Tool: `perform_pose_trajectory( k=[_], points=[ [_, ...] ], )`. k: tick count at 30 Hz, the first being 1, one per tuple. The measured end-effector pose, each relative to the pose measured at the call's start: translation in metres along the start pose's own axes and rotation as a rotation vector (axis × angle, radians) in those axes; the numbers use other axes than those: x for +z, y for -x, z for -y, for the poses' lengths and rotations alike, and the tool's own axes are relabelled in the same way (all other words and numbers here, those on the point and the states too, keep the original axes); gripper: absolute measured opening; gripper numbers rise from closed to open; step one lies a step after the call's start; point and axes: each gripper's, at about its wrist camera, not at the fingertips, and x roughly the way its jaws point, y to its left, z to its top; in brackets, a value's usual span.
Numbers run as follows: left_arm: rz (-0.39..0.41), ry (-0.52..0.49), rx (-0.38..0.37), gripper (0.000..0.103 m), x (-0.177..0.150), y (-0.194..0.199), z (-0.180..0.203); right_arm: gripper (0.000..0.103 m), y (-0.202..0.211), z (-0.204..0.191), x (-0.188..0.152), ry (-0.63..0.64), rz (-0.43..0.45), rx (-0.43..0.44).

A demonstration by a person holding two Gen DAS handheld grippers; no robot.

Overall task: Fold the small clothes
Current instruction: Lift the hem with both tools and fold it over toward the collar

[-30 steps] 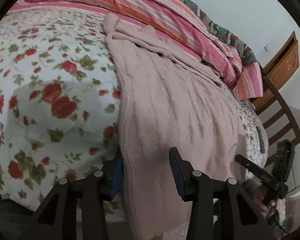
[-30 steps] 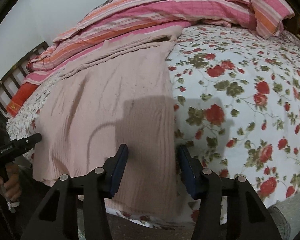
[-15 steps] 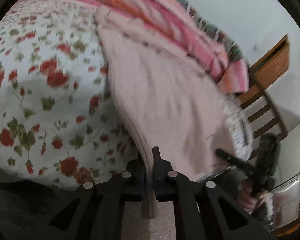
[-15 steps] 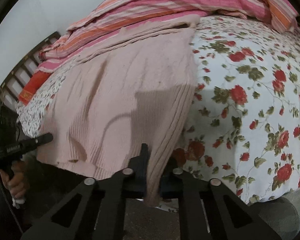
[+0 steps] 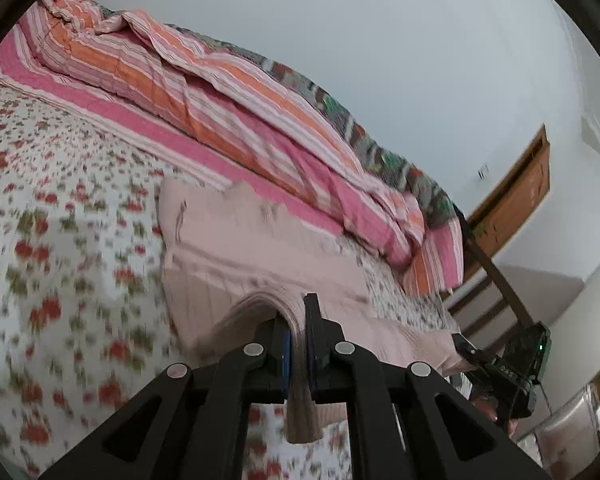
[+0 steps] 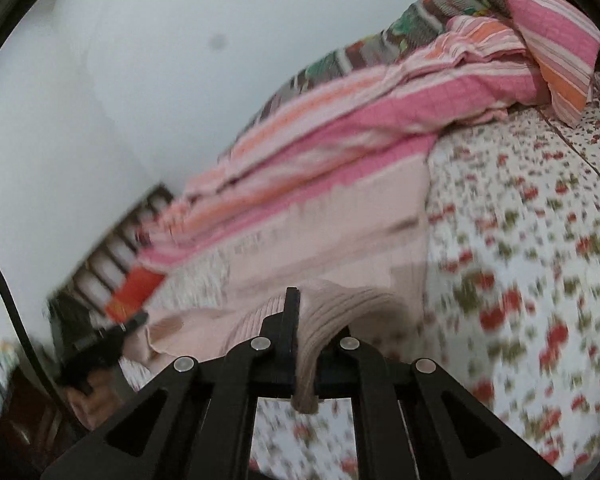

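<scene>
- Floral bedsheet (image 6: 540, 300) — smeared by motion blur, flowers indistinct.
- Pink sweater's (image 5: 260, 248) pinched hem hidden between the jaws.
- Hand (image 6: 96, 396) at lower left — blurred, partly cut off.

Plain pale wall (image 5: 380, 60) behind the bed (image 5: 60, 200) — wooden headboard (image 5: 516, 196) at its end.

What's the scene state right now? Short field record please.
surface: bed with floral sheet
garment: pink knit sweater, near hem lifted off the sheet, far part lying flat
left tool: shut on the sweater hem
right tool: shut on the sweater hem
behind garment: striped quilt bunched by the wall
image quality: motion blur in both views
</scene>
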Motion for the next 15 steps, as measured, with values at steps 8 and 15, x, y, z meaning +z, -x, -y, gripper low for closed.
perform_pose_trajectory(
  k=[8,15],
  points=[
    [0.027,0.052,0.033,0.007,0.041,-0.048,-0.019,0.005,-0.06,0.006,0.053,-0.024,0.025,0.027],
    [0.02,0.138,0.073,0.007,0.068,-0.099,-0.051,0.005,-0.118,0.022,0.086,-0.025,-0.023,0.028]
  ],
)
